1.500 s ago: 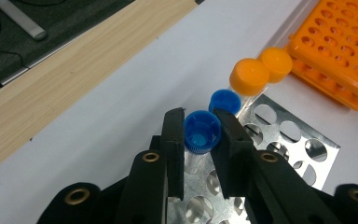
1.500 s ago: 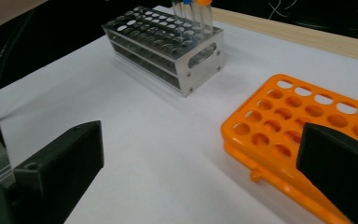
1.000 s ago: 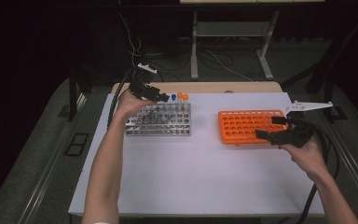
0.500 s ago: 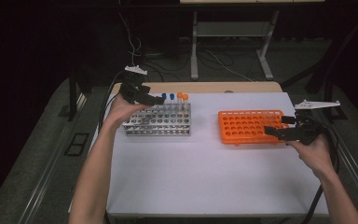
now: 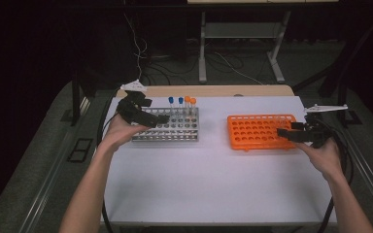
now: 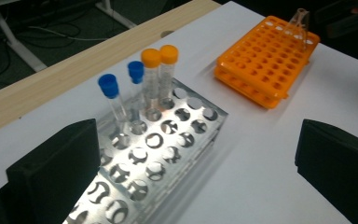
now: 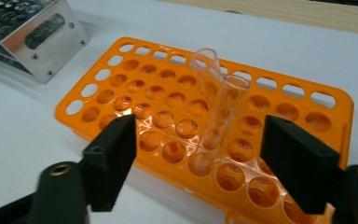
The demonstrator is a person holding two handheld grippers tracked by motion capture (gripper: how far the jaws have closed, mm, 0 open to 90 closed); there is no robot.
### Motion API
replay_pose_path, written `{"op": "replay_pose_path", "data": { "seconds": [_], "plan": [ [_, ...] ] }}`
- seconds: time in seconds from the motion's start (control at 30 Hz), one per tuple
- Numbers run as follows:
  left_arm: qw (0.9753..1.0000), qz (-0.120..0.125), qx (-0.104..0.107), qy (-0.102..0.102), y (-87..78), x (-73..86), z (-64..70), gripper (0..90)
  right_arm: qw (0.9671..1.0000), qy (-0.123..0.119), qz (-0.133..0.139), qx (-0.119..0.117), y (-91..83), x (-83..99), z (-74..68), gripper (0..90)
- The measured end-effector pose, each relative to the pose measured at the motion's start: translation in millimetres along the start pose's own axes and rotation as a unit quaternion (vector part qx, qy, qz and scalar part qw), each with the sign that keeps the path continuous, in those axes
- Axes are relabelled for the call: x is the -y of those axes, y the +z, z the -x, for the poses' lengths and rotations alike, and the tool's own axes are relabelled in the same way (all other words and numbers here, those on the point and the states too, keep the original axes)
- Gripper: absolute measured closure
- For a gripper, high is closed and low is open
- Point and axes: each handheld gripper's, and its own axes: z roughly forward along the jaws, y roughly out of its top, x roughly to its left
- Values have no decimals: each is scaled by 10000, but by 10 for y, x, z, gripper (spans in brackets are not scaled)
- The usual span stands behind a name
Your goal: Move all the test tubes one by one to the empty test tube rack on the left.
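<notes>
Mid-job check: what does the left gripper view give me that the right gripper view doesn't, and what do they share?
Left gripper view alone: two blue-capped tubes and two orange-capped tubes standing in the metal rack's back row, seen between its open jaws. Right gripper view alone: a close look at two clear uncapped tubes standing in the orange rack, between its open jaws. Shared: both racks, the clear tubes and the white table.

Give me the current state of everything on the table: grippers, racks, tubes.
Left gripper: open, holding nothing, by the metal rack.
Right gripper: open, either side of the clear tubes, not clamped.
Metal rack: flat on the table, mostly vacant holes.
Blue-capped tubes: two, capped, upright in metal rack.
Orange-capped tubes: two, capped, upright in metal rack.
Orange rack: flat, mostly vacant.
Clear tubes: two, uncapped, standing in orange rack.
</notes>
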Motion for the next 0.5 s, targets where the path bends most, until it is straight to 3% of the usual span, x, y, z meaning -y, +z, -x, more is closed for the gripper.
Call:
{"op": "replay_pose_path", "data": {
  "seconds": [0.5],
  "plan": [
    [9989,281,141,350,-155,240,528,0,9997,196,-61,92,182,52,73,488]
  ]
}}
